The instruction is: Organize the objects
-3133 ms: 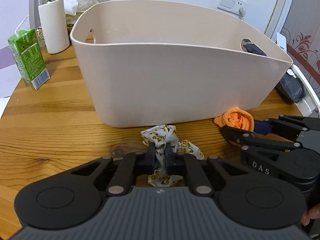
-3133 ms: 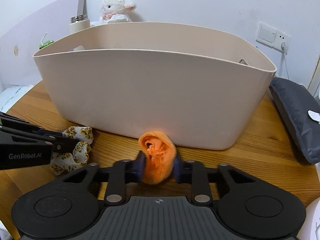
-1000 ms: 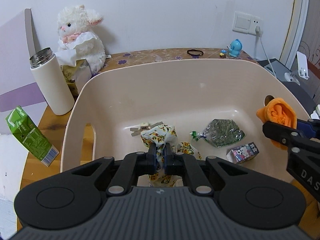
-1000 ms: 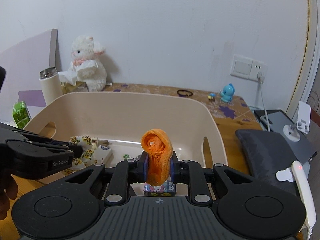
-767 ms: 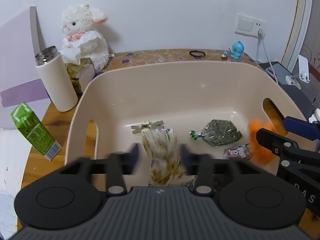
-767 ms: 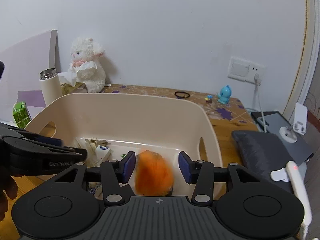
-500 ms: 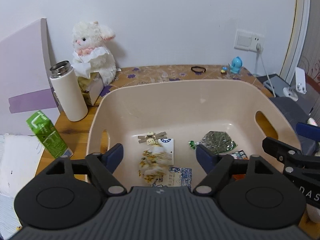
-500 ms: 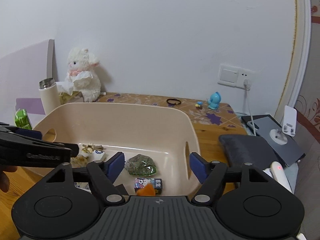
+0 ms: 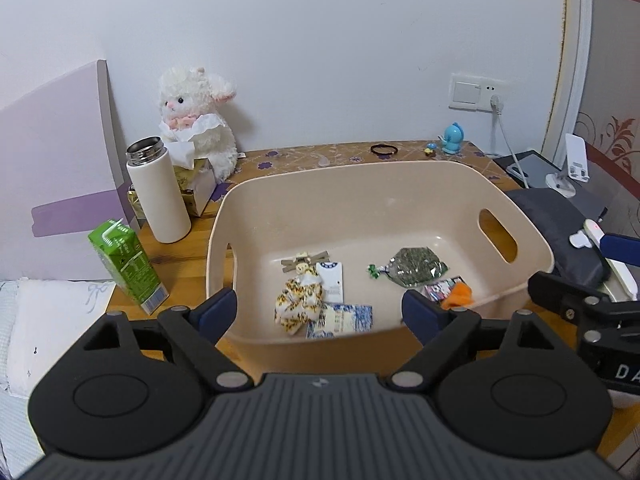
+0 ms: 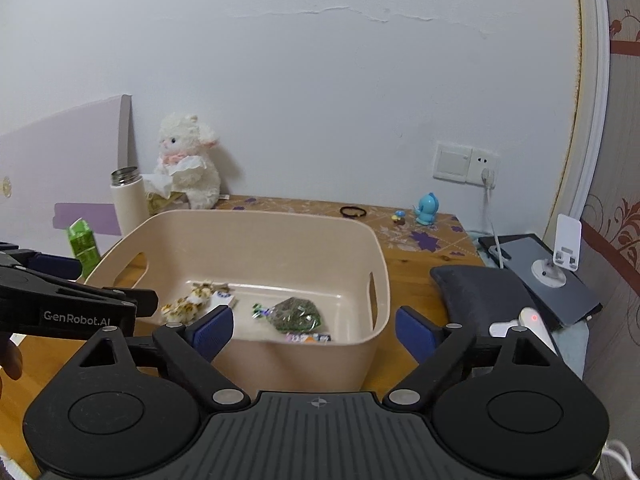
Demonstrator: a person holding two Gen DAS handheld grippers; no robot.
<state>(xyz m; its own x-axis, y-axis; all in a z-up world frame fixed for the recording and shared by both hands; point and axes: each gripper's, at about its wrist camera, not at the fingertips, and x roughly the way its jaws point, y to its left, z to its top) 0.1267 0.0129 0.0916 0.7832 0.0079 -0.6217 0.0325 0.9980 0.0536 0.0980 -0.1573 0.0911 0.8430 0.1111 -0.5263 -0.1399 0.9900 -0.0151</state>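
A beige plastic basket [image 9: 420,172] [image 10: 256,222] stands on the wooden table. Inside lie a floral scrunchie [image 9: 298,306] [image 10: 186,304], an orange cloth [image 9: 460,294], a green packet [image 9: 416,268] [image 10: 294,314], a small printed box [image 9: 438,290] and some cards. My left gripper [image 9: 318,314] is open and empty, held above the basket's near edge. My right gripper [image 10: 314,330] is open and empty, above the basket's near right side.
A white flask [image 9: 158,192], a green carton [image 9: 126,266], a tissue box and a plush lamb [image 9: 196,120] stand left of the basket. A dark pouch [image 10: 484,292], a tablet and a phone stand lie to the right. A hair tie [image 10: 354,211] and a blue figurine [image 10: 428,208] sit at the back.
Both grippers opened over the basket; the scrunchie and the orange cloth dropped inside. Both grippers then rose and drew back from the basket.
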